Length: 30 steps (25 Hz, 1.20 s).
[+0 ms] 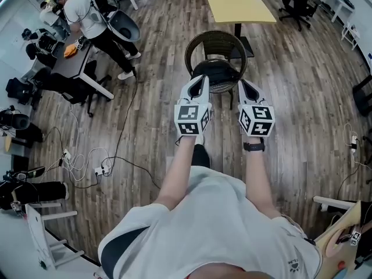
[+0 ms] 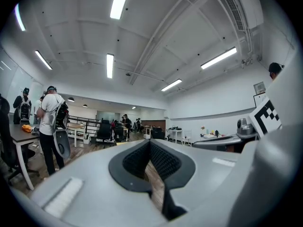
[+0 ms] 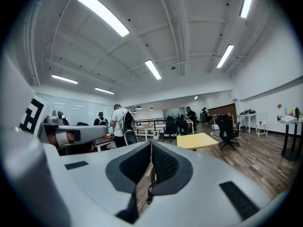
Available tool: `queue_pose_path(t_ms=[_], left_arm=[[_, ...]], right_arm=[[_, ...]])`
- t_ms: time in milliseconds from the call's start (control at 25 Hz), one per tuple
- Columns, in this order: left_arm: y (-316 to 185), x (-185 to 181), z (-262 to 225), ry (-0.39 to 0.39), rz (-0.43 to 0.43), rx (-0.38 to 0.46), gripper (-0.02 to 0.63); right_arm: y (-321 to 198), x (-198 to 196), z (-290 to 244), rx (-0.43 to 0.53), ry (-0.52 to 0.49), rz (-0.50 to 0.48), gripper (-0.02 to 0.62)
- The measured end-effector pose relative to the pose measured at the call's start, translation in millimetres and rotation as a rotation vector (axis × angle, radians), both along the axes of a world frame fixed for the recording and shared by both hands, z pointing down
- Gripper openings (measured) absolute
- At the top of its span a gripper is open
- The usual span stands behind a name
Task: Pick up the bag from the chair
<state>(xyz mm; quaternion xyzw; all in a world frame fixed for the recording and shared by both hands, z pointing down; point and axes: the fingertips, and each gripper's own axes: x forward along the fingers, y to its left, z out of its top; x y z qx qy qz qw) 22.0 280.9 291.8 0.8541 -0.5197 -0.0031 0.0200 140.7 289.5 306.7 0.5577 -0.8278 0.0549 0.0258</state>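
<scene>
The left gripper (image 1: 201, 80) had its jaws together at the tips, holding nothing. Just beyond it, between the two grippers, the dark bag (image 1: 218, 74) lay slumped on the chair (image 1: 216, 36) seat. It looked soft, light and likely to sag, so a pinch on its upper fold seemed best. The right gripper (image 1: 244, 84) was likewise closed and empty

I can read no word or number anywhere. The cubes on my left gripper (image 1: 199, 81) and right gripper (image 1: 244, 86) carry only black-and-white square patterns, no letters. A small dark print (image 1: 293, 265) on the white shirt (image 1: 232, 225) is too small to read, and so is the framed board (image 2: 259, 87) on the far wall.
</scene>
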Motion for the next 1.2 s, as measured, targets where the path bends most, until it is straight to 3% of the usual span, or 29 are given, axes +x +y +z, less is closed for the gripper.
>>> queue_pose_path(t_ms=[240,680,1200], left_arm=[[-44,-7,12,0.007,0.003,-0.009,0.011],[-182,-31,-7,0.043,0.023,0.024,0.011],[-316,-61,6,0.079,0.076,-0.035,0.011]], right_arm=[[-45,-8,9,-0.014,0.006,0.013,0.012],[-178,-40,-1,-0.021,0.039,0.016,0.012],[-309,-74,8,-0.073,0.067,0.045,0.012]])
